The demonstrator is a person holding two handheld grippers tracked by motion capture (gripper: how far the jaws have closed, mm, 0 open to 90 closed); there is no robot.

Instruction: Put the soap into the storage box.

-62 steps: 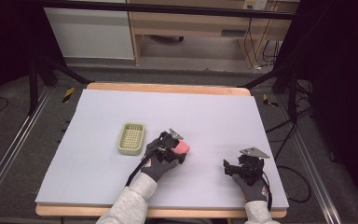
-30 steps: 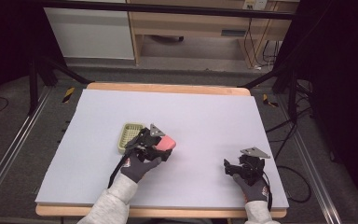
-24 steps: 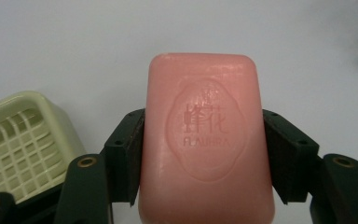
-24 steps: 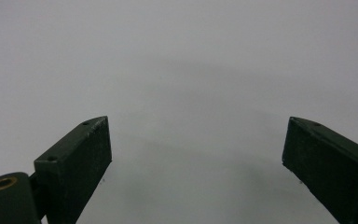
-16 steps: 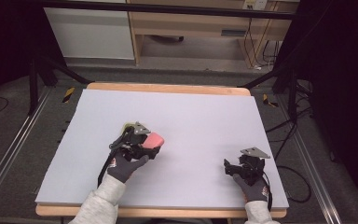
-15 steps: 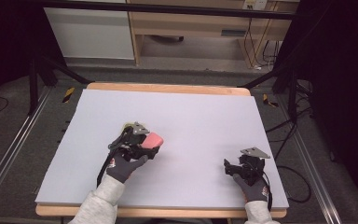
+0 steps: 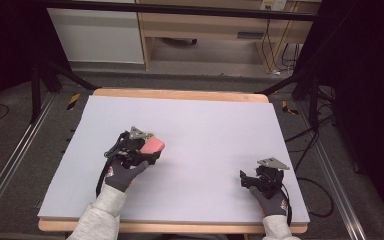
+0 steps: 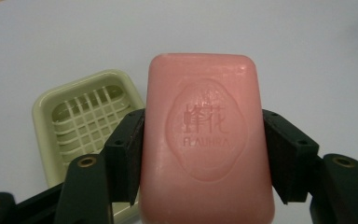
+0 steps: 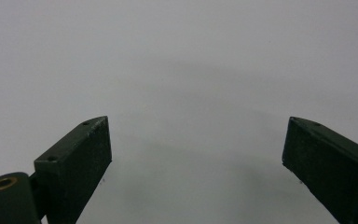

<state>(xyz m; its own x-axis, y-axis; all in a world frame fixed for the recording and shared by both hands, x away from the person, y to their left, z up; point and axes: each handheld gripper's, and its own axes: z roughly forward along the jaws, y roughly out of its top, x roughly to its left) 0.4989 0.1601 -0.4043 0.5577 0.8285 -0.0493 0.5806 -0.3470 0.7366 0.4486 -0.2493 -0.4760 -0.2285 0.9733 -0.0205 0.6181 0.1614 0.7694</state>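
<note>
1. The left tongs (image 8: pixel 205 154) clamp a pink soap bar (image 8: pixel 205 140) by its long sides. The bar is smooth, so a loose squeeze could let it slide out forward.
2. The green soap dish (image 8: pixel 86 121) sits beyond and left of those tongs. Releasing from here would likely drop the bar onto the tabletop (image 7: pixel 215 125).
3. The right tongs (image 9: pixel 196 158) rest wide and empty over bare tabletop, well apart.

Looks like a lab or recording studio. Plain white board on a wooden-edged table (image 7: pixel 180 93), black curtains (image 7: pixel 370 75) at both sides, black metal stand legs (image 7: pixel 55 75), loose cables (image 7: pixel 310 145) and metal floor rails (image 7: pixel 10 165) on grey carpet.
</note>
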